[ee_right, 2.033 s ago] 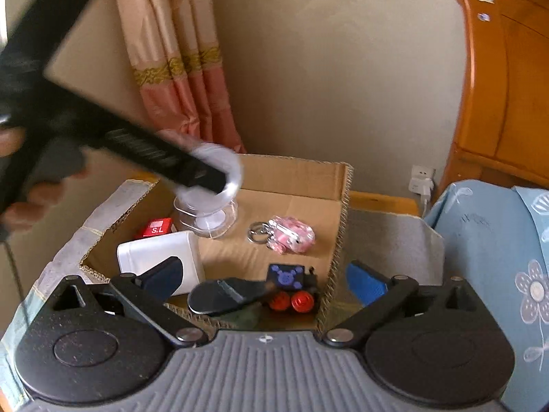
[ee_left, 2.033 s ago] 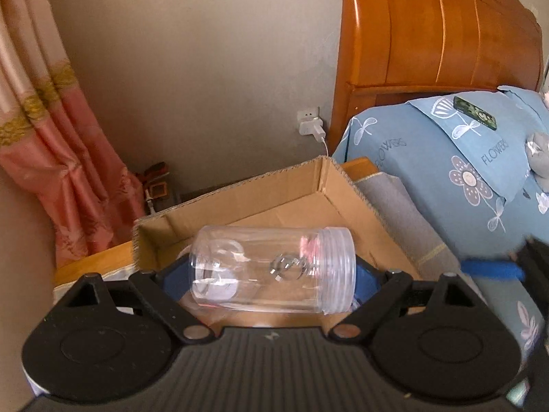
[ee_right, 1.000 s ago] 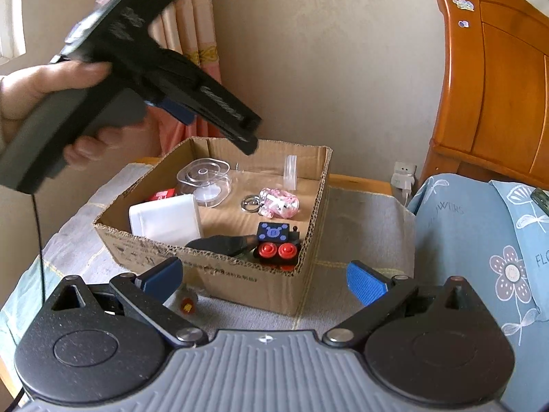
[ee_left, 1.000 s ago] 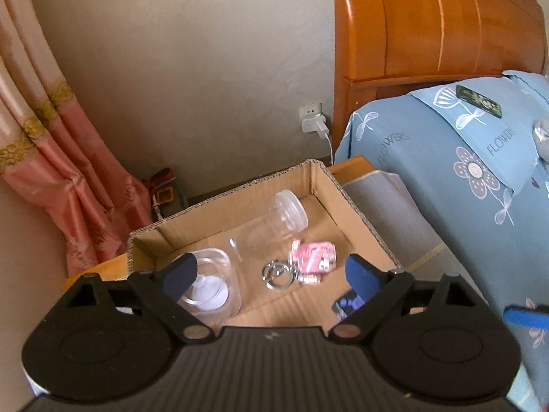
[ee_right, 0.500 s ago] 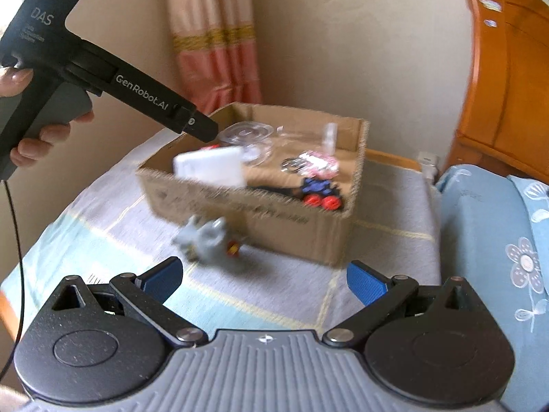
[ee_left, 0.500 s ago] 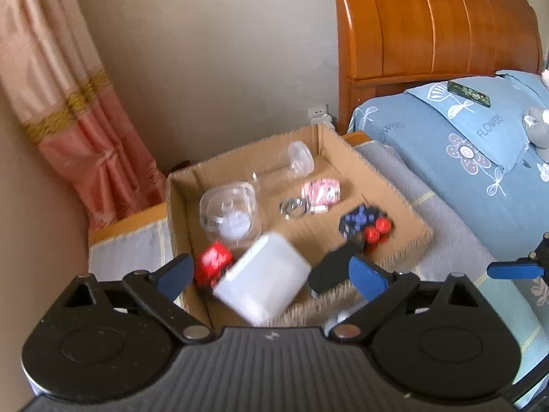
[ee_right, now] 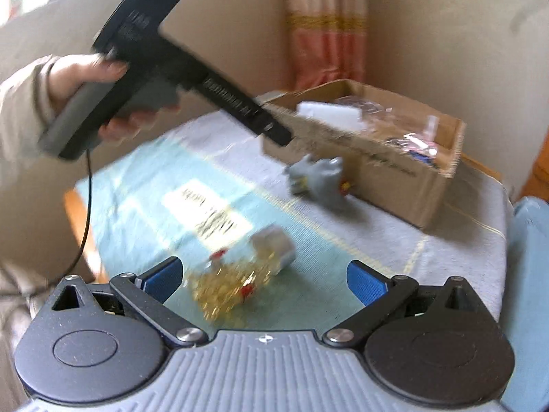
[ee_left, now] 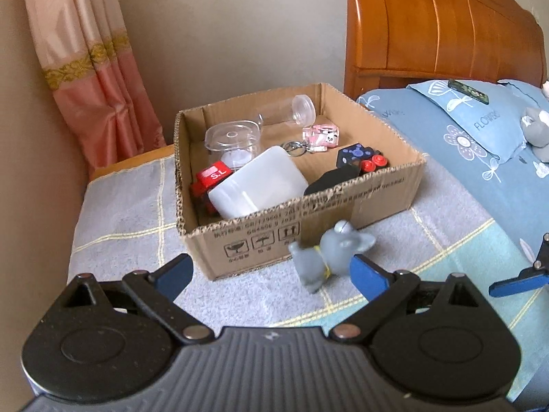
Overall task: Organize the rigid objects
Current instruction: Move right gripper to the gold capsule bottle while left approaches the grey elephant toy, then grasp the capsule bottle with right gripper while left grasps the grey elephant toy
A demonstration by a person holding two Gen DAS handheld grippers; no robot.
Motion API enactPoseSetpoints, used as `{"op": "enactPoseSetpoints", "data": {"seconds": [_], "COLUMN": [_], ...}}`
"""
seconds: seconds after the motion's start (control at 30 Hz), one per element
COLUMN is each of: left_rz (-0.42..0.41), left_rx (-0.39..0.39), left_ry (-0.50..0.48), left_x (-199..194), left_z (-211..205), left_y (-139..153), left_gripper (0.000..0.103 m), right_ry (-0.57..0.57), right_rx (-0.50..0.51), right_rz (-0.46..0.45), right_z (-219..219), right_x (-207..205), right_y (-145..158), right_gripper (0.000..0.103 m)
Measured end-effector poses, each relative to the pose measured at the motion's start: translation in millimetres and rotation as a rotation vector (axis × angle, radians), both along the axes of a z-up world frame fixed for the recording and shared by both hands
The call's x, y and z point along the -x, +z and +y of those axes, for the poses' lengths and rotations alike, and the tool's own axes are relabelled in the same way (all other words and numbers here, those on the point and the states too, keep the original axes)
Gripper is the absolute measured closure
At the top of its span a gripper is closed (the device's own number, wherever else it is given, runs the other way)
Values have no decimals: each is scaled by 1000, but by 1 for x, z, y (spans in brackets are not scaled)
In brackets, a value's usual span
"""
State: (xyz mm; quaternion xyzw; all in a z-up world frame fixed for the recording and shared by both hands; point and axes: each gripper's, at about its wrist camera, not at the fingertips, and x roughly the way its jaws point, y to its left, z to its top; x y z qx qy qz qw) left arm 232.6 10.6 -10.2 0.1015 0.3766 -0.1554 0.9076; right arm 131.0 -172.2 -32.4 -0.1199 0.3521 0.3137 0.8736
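Note:
A cardboard box [ee_left: 387,185] stands on the cloth-covered table and holds a clear jar [ee_left: 233,140], a clear tube [ee_left: 291,110], a white tub [ee_left: 260,182], a red cube [ee_left: 213,174], a pink keyring [ee_left: 320,137] and a black toy [ee_left: 360,159]. A grey toy figure [ee_left: 329,254] [ee_right: 319,178] lies just in front of the box. My left gripper [ee_left: 271,271] [ee_right: 279,135] hangs open and empty before the box. My right gripper [ee_right: 264,274] is open, low over a blurred clear bottle of golden bits [ee_right: 247,271] that lies between its fingers without touching the pads.
A white label [ee_right: 209,213] lies on the cloth [ee_left: 120,219]. The bed with blue bedding [ee_left: 480,144] and a wooden headboard [ee_left: 429,24] borders the right side. A curtain [ee_left: 85,61] hangs at the back left. A person's hand [ee_right: 103,103] holds the left gripper.
The left gripper let the clear tube drop into the box and pulled back and down. The right gripper also drew back and swung left, bringing the golden bottle into view.

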Motion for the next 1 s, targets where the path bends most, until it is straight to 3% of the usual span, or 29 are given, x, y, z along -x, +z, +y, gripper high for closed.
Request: {"op": "enactPoseSetpoints", "data": {"seconds": [0.2,0.37,0.77,1.0], "left_rz": [9,11,50,49], "left_rx": [6,47,106,104], "left_ry": [10,33,96,75], "left_x": [14,22,18,12], "left_z": [9,22,48,40], "left_y": [-19,-26,-33,-31], "left_gripper": [5,5,5,5], "right_ry": [121,134,121,-11], "right_rx": [128,203,183,165], "right_rz": [-6,-35,-30,11], "right_z": [22,36,66,63], "right_x": [8,4,-32,-46], "right_y": [-20,-33,-42,-49], "right_gripper": [0,0,0,0]}}
